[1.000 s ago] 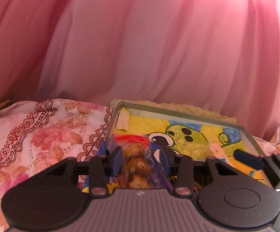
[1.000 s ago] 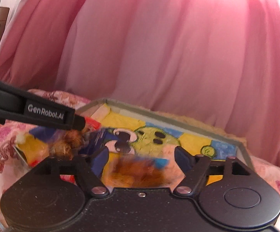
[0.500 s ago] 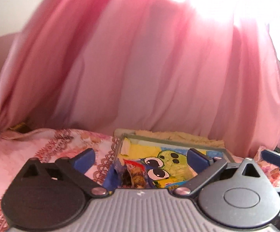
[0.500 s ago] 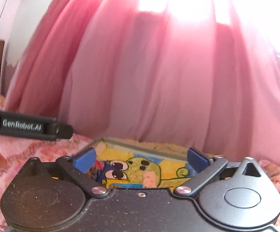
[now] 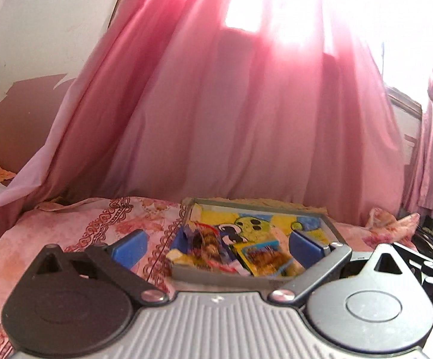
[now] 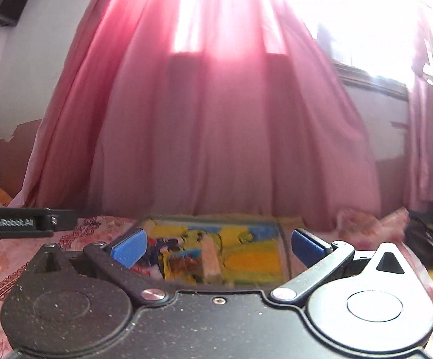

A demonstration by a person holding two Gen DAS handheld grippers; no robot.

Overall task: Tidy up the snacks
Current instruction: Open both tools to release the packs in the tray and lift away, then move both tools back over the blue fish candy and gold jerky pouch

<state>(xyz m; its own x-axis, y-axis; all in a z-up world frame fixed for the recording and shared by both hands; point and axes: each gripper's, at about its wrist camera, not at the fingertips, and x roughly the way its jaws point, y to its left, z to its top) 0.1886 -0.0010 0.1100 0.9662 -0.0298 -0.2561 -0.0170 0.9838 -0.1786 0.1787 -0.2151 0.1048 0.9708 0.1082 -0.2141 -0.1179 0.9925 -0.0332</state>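
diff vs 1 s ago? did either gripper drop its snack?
Both let go. The left gripper, shut on a snack bag a second ago, is open and pulled back; that bag lies in the tray. The right gripper also opened and backed off; its packet lies in the tray too. Tray, floral cloth and pink curtain stayed put.

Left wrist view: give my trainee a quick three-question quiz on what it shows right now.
1. True or false: the left gripper holds a snack packet.
2. Where does the blue-and-red snack packet lie: A) on the pink floral bedsheet, B) in the grey-rimmed cartoon-printed tray, C) against the pink curtain?
3. Which packet lies right of it in the tray?

Key: 1. False, its jaws are spread and empty. 2. B. 3. The yellow-and-blue snack packet.
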